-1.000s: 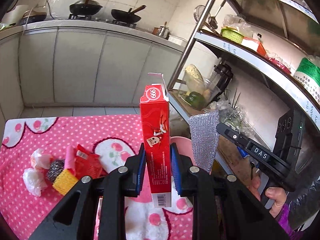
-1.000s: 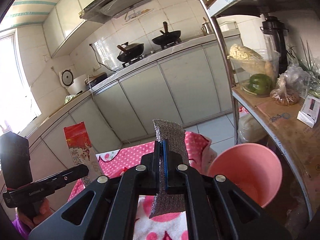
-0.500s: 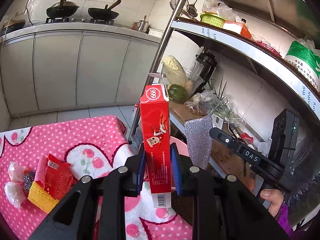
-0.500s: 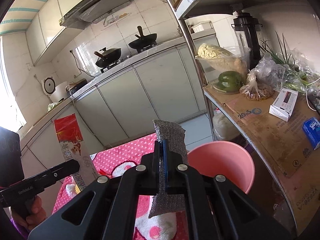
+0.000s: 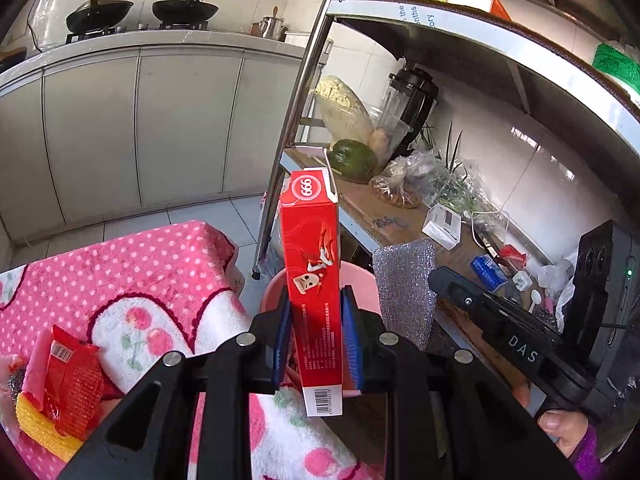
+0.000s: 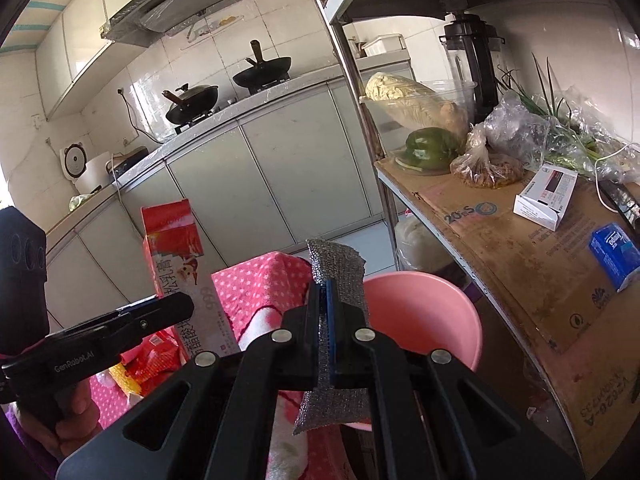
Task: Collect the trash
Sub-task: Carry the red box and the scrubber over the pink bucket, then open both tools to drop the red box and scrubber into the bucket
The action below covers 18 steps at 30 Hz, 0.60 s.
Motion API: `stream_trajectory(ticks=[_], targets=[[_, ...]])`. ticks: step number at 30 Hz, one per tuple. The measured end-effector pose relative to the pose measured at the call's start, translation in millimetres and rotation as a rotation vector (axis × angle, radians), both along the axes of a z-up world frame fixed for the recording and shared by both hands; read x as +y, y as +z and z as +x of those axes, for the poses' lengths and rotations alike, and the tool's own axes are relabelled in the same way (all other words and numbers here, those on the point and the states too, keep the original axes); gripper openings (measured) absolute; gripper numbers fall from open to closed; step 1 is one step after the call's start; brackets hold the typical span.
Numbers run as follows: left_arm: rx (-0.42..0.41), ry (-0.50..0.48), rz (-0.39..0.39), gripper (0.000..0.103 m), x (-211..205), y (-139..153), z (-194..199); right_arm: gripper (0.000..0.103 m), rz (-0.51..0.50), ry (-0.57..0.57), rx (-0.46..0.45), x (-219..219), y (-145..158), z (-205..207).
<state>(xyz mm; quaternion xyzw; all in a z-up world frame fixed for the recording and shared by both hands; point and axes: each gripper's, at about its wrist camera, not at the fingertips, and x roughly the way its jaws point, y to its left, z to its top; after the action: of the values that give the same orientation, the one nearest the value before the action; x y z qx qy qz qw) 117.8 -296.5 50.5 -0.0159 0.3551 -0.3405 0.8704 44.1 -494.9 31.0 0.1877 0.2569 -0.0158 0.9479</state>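
- left gripper (image 5: 316, 344) clenched on red carton (image 5: 314, 280); blue pads press both narrow sides, carton upright, open flap on top, barcode end sticking out below the jaws
- right gripper (image 6: 328, 328) clamped on silver scouring pad (image 6: 336, 320); pad stands on edge, pokes out above and below the fingers, jaws all but touching through it
- pink basin (image 6: 432, 320) just ahead-right of right gripper, below it, rim partly hidden by the pad; in left wrist view the basin (image 5: 360, 280) sits right behind the carton
- silver scouring pad (image 5: 404, 284) shows just right of left gripper, beside the carton, apart from it
- red carton (image 6: 176, 264) seen left of right gripper, held up by the other tool
- pink dotted cloth (image 5: 132, 272) on table to the left and under left gripper
- leftover trash on cloth, low left of left gripper: red wrapper (image 5: 72, 376) lying on yellow sponge (image 5: 44, 424); grey lump at the frame edge, maybe steel wool, too cut off to tell
- shelf (image 6: 520, 248) with cardboard lining to the right of both grippers; green pepper (image 6: 430, 148), small white box (image 6: 546, 196), blue box (image 6: 614, 256) on it
- person's hand (image 5: 564, 428) grips right tool handle, lower right
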Motion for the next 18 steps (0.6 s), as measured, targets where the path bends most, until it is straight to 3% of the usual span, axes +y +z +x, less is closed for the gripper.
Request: stream_trajectory(ticks=[7,18], targets=[[0.032,-0.024,0.053,0.023,-39.2,-33.9,18.1,0.003,-0.053,-0.021,0.065,-7.2,-29.0,14.5],[0.105,-0.015,0.122,0.023,-77.3,-87.4,46.5,0.003,-0.039,-0.038,0.144,-18.6,-68.9,33.9]])
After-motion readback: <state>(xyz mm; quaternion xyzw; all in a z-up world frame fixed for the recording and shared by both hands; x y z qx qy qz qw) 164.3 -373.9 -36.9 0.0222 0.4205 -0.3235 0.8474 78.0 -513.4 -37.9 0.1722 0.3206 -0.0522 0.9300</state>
